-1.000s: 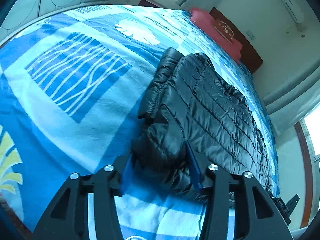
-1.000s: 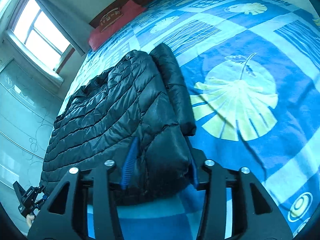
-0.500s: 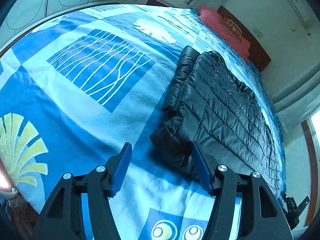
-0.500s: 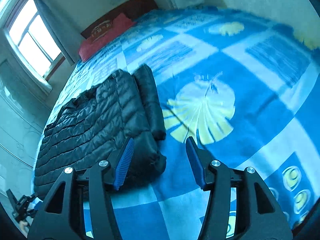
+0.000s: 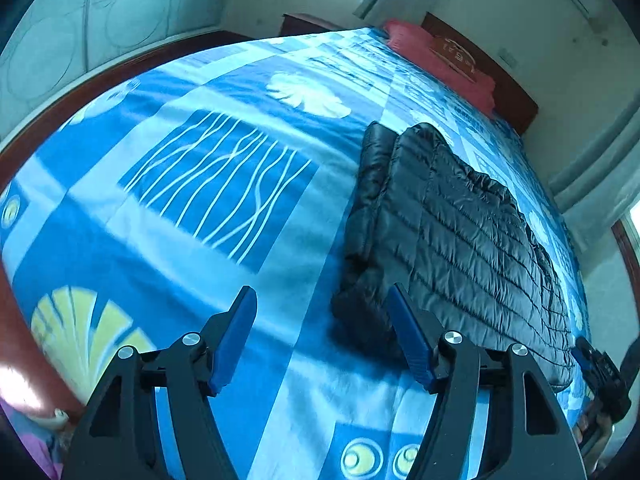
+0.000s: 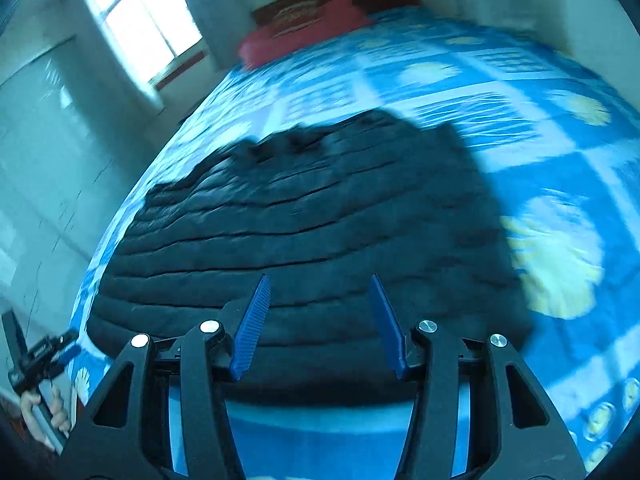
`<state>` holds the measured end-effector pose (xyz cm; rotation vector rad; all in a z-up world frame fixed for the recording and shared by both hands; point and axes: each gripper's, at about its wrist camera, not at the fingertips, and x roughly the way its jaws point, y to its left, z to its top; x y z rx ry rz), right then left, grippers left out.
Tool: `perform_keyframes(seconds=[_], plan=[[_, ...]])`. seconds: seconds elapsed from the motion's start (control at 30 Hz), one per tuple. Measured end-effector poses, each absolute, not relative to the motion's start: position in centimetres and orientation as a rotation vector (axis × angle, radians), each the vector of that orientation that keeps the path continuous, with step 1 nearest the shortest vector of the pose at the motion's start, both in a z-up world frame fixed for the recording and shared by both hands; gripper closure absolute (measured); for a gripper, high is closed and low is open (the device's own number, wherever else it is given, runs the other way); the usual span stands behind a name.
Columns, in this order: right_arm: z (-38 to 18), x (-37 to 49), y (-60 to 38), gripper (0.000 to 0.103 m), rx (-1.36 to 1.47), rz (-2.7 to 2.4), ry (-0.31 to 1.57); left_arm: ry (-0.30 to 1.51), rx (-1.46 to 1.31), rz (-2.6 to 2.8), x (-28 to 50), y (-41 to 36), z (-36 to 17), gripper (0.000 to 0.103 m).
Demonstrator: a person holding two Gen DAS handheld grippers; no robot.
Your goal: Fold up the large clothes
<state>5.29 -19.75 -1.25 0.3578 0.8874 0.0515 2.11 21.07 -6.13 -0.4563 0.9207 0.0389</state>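
Change since a second ago: both tongs have let go of the jacket's near edge and drawn back above the bed; the right wrist view has swung round and is motion-blurred.

Left tongs (image 5: 322, 330): spread wide, holding nothing, raised over the bedspread (image 5: 208, 216) and tilted down toward it. Blue pads (image 5: 236, 332) clear of the fabric; the right-hand pad sits just beside the jacket's near corner at 3 o'clock, contact cannot be told.

Right tongs (image 6: 320, 322): spread wide, holding nothing, hovering over the jacket's near hem and pointing toward the headboard end at 12 o'clock.

Jacket (image 5: 452, 236): black quilted puffer, lying flat on the bed, one sleeve folded along its left edge. In the left view it runs from 4 o'clock up toward 1 o'clock; in the right view (image 6: 304, 216) it fills the centre.

Red pillow (image 5: 436, 56): at the head of the bed, 1 o'clock, well apart from the jacket.

Window (image 6: 140, 20): 11 o'clock in the right view.
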Motion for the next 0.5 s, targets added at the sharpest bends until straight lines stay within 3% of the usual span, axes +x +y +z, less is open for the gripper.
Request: perform_keyframes(seconds=[0.1, 0.5], plan=[[-2.0, 8.3, -16.8, 0.059, 0.303, 0.087, 0.922, 0.925, -0.438, 0.030, 4.0, 20.9, -5.9, 0.036], [-3.0, 16.7, -10.6, 0.060, 0.144, 0.069, 0.943, 0.957, -0.320, 0.017, 10.7, 18.8, -5.9, 0.036]])
